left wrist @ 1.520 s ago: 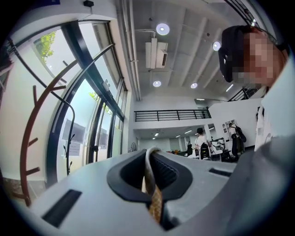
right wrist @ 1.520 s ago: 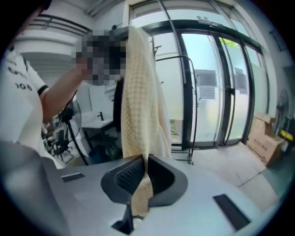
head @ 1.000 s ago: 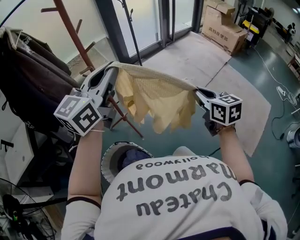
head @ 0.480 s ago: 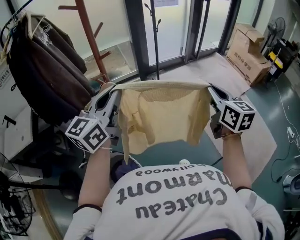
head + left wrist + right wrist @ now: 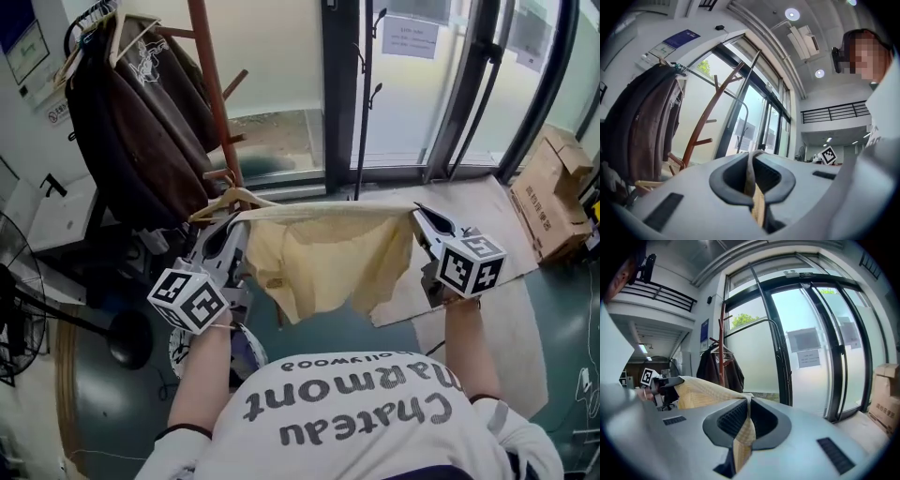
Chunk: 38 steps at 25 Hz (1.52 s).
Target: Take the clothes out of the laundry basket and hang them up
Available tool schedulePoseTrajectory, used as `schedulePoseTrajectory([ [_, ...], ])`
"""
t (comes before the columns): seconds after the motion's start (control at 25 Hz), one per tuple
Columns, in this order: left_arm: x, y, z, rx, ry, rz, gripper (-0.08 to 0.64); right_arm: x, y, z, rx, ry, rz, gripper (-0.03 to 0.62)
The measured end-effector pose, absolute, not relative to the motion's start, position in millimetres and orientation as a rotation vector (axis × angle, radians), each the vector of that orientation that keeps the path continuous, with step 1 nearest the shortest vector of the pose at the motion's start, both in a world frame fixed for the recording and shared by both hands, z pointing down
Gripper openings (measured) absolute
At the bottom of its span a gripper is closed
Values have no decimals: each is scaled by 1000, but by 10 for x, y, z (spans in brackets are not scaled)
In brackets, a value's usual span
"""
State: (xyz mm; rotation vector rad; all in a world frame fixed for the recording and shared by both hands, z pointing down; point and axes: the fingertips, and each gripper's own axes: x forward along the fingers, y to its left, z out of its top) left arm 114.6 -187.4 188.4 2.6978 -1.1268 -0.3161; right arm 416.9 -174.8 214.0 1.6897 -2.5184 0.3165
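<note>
A pale yellow garment (image 5: 323,258) hangs stretched between my two grippers in the head view, its top edge taut. My left gripper (image 5: 236,228) is shut on its left corner; the cloth (image 5: 751,180) shows pinched between the jaws in the left gripper view. My right gripper (image 5: 419,217) is shut on the right corner, and the yellow cloth (image 5: 743,427) runs through its jaws. A wooden coat rack (image 5: 208,75) stands just beyond the left gripper, with a bare wooden hanger (image 5: 228,200) and a dark brown coat (image 5: 131,131) on it. The laundry basket (image 5: 178,352) is mostly hidden under my left arm.
Glass doors (image 5: 450,84) with black frames stand ahead, and a thin black stand (image 5: 366,94) is in front of them. A cardboard box (image 5: 553,192) sits at the right. A floor fan (image 5: 19,309) and its round base (image 5: 127,337) are at the left.
The person has turned left and come nearer to the coat rack and glass doors. Both grippers kept hold of the garment, which now hangs spread and level in front of the rack.
</note>
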Motion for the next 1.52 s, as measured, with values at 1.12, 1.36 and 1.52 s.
schedulePoseTrajectory([
  [1.12,86,-2712,1793,2394,-1733,-481,11,3052,-3592,2124,1115,-2796,224,41],
  [1.36,-141,-2959,1546,2443,-1736,-544,11,2773,-3975,1837,1109,-2825,107,40],
  [1.52,-245,-3046,1404,2469,-1756,-603,11,2617,-4168,1690,1109,-2845,29,35],
])
